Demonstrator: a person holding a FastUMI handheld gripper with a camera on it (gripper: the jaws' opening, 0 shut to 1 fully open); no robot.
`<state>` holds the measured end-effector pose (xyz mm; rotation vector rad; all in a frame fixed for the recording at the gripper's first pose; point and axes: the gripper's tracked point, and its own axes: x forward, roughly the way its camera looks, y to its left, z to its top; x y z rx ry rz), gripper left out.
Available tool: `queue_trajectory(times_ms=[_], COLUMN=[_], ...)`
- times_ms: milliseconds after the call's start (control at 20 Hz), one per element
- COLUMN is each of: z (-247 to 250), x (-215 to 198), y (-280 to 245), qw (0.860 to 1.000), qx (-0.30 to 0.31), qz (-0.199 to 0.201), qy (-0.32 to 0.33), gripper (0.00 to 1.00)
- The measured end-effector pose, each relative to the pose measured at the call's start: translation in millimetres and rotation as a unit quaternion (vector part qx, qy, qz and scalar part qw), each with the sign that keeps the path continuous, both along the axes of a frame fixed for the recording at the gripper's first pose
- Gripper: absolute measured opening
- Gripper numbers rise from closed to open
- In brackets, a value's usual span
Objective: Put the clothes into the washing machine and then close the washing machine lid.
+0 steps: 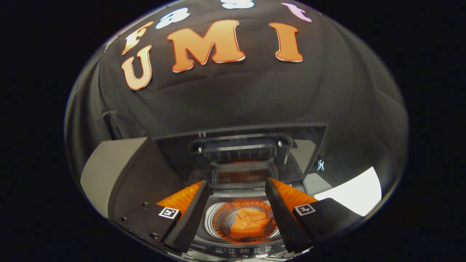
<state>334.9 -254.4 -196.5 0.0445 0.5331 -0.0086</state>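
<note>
A top-loading washing machine (236,251) stands below me with its lid (251,145) raised upright behind the drum opening. An orange piece of clothing (249,223) lies at the bottom of the drum (218,218). My gripper (236,203) hovers above the opening, open, with nothing between its fingers. The cloth shows in the gap between the fingers, well below them. The machine's control panel (240,250) runs along its near edge, under the fingertips.
A grey box-like unit (113,174) stands close on the left of the machine. A white surface (351,193) lies to the right. The black cloth wall (236,98) rises just behind the raised lid.
</note>
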Motion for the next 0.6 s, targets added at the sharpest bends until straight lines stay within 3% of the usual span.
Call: queue_trajectory(times_ms=[250,600], z=[43,36], x=[39,92], y=[3,-1], qw=[0.999,0.999], qx=[-0.007,-0.021], qz=[0.007,0.007], qy=[-0.052,-0.048], gripper=[0.99,0.99])
